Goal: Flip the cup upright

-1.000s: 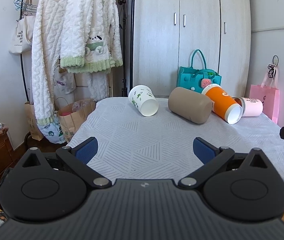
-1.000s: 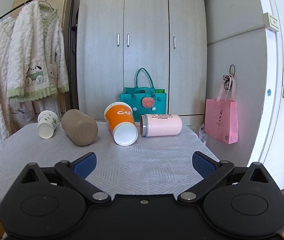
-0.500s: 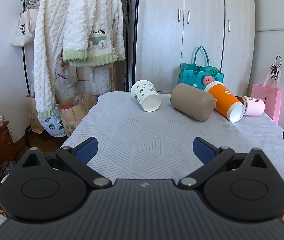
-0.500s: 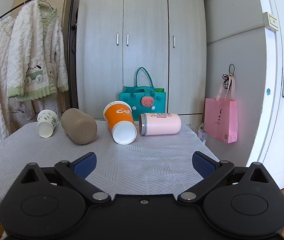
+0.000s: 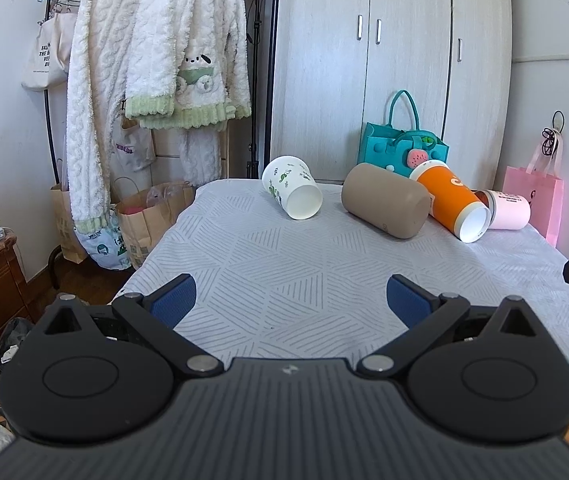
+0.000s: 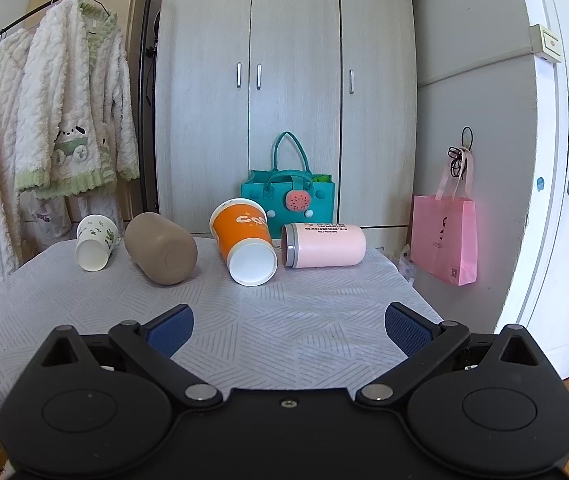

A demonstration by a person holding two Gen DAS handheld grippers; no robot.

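Note:
Several cups lie on their sides in a row at the far end of the white-clothed table [image 5: 324, 280]: a white cup with green print [image 5: 292, 192] [image 6: 95, 242], a tan cup [image 5: 386, 205] [image 6: 160, 254], an orange cup [image 5: 450, 200] [image 6: 244, 240] and a pink tumbler [image 5: 506, 209] [image 6: 324, 245]. My left gripper [image 5: 290, 302] is open and empty above the near part of the table. My right gripper [image 6: 289, 326] is open and empty, also short of the cups.
A teal bag [image 6: 290, 196] stands behind the cups against a grey wardrobe [image 6: 284, 92]. A pink bag [image 6: 444, 236] hangs at the right. A clothes rack with white robes [image 5: 156, 80] and paper bags [image 5: 144, 220] stand left of the table. A white door [image 6: 564, 160] is at the far right.
The left gripper has moved forward and a little up, so the cups sit nearer and lower. The right gripper has moved slightly closer. Both stay open.

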